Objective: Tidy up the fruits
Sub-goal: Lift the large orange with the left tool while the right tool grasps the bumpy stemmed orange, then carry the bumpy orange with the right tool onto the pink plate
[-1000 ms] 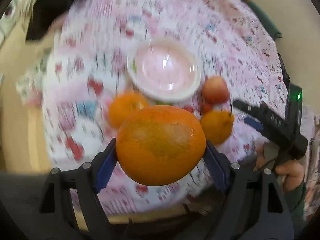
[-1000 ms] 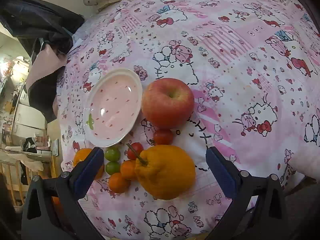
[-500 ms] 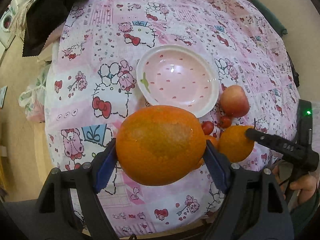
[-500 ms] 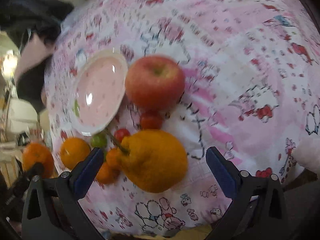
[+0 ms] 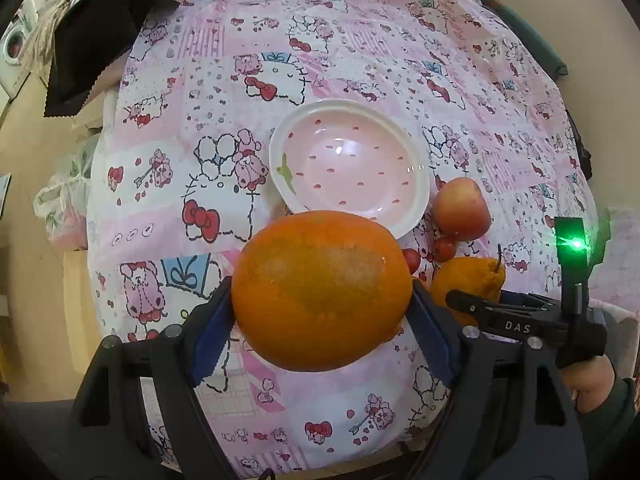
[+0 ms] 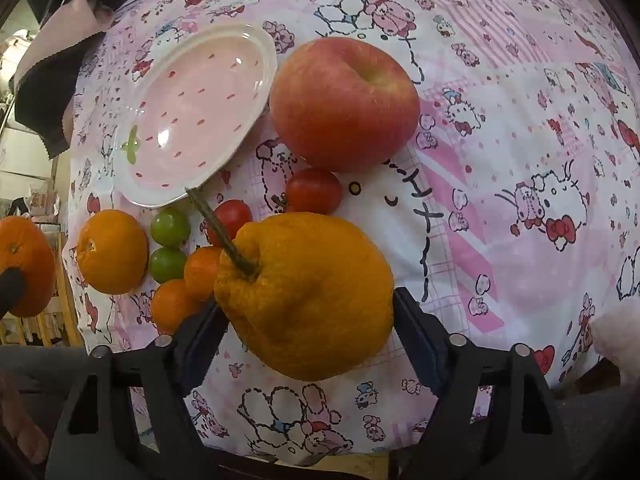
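We see the pink cartoon-print cloth [image 5: 208,128] filling both views, draped over the table. On it sits the pink strawberry-dotted plate [image 5: 416,196], nothing in it. Our left gripper [image 5: 322,316] clamps the big orange [image 5: 322,296] between both blue pads, held up above the cloth with the near edge of the plate behind it. Our right gripper [image 6: 308,320] straddles the bumpy stemmed citrus [image 6: 308,296]; its jaws are closing, the citrus is between them and lies on the cloth, and the pads look at or nearly at its sides, so we cannot tell if they press yet. In the left wrist view this gripper [image 5: 472,304] shows from the side over the same citrus [image 5: 468,280]. The red apple [image 6: 344,104] lies just beside the plate's right rim. A smaller orange [image 6: 112,252] lies below the plate, left of the citrus. Between them sit two small oranges [image 6: 200,268], two green fruits [image 6: 170,226] and two red tomatoes [image 6: 314,192], clustered close, one tomato touching the apple.
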The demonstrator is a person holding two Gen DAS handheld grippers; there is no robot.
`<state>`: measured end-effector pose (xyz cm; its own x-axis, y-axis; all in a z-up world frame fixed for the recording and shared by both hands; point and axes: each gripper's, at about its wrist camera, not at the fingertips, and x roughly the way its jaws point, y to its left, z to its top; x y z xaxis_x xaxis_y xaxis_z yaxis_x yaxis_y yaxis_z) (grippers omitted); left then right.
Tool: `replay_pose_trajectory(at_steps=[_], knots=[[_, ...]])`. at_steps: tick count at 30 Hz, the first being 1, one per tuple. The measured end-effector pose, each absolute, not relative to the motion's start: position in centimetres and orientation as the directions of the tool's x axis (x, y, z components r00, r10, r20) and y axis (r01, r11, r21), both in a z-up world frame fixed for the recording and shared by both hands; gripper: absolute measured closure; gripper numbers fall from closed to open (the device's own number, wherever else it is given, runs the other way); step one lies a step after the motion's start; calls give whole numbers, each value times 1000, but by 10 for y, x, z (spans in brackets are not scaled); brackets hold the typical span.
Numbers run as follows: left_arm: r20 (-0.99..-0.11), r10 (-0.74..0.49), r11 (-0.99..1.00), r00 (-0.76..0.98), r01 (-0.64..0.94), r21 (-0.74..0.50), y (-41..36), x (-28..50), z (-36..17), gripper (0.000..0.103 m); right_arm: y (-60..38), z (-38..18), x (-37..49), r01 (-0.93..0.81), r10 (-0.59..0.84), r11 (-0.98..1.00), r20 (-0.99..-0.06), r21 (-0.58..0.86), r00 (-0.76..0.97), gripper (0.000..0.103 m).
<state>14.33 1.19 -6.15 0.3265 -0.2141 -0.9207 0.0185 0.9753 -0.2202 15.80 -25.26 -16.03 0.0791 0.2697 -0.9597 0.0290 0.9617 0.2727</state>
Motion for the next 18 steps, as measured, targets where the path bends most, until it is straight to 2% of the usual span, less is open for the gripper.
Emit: replay_pose_trajectory(at_steps=[5, 11, 18], knots=[[-916, -257, 962, 309, -12, -274, 17, 142, -64, 24, -258, -147, 152, 12, 281, 959, -952, 284, 123, 24], [-918, -229, 968, 324, -20, -249, 16, 139, -65, 24, -271, -119, 141, 7, 340, 937, -913, 350, 224, 24], [-906, -191, 979, 378, 2, -206, 16, 136, -58, 24, -281, -81, 134, -32, 518, 839, -779, 543, 353, 24]])
